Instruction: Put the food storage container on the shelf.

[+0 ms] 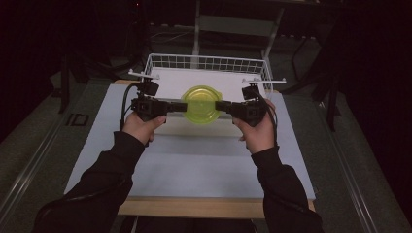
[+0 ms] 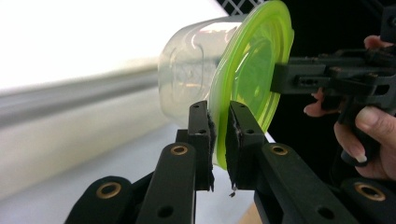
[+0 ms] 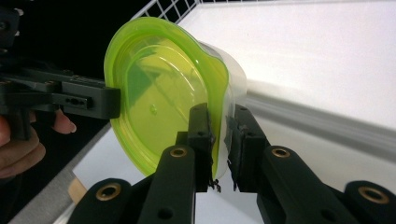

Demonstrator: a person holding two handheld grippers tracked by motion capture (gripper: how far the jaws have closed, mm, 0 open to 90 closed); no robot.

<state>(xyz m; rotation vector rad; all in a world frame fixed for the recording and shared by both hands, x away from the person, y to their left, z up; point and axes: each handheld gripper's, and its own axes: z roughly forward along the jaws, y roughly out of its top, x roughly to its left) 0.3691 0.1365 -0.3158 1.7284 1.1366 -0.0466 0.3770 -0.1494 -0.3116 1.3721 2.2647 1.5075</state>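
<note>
Yellow-green lid (image 1: 200, 104) on a clear plastic tub (image 2: 191, 70), held up between both grippers over the white table (image 1: 204, 160), approx. centre of the high view. The tub hangs just at the 6 o'clock edge of the white wire basket (image 1: 206, 63), which sits at 12 o'clock on the table.

L gripper (image 1: 182, 106) comes in from 9 o'clock; in the left gripper view its jaws are pinched on the lid rim (image 2: 219, 140), one jaw on the tub side, one on the lid's outer face. L hand (image 1: 141, 127) wraps the grip from below.

R gripper (image 1: 219, 106) comes in from 3 o'clock, opposite side of the lid. In the right gripper view its jaws are clamped on the rim too (image 3: 219, 140), lid edge squeezed between the pads; rim looks wavy near the 1 o'clock part of the lid. R hand (image 1: 257, 131) holds it, dark sleeves (image 1: 286, 194) on both arms.

Tub looks empty as far as visible through the wall; base not seen. Lid faces up in the high view. Surroundings past the table dark, details n/a
</note>
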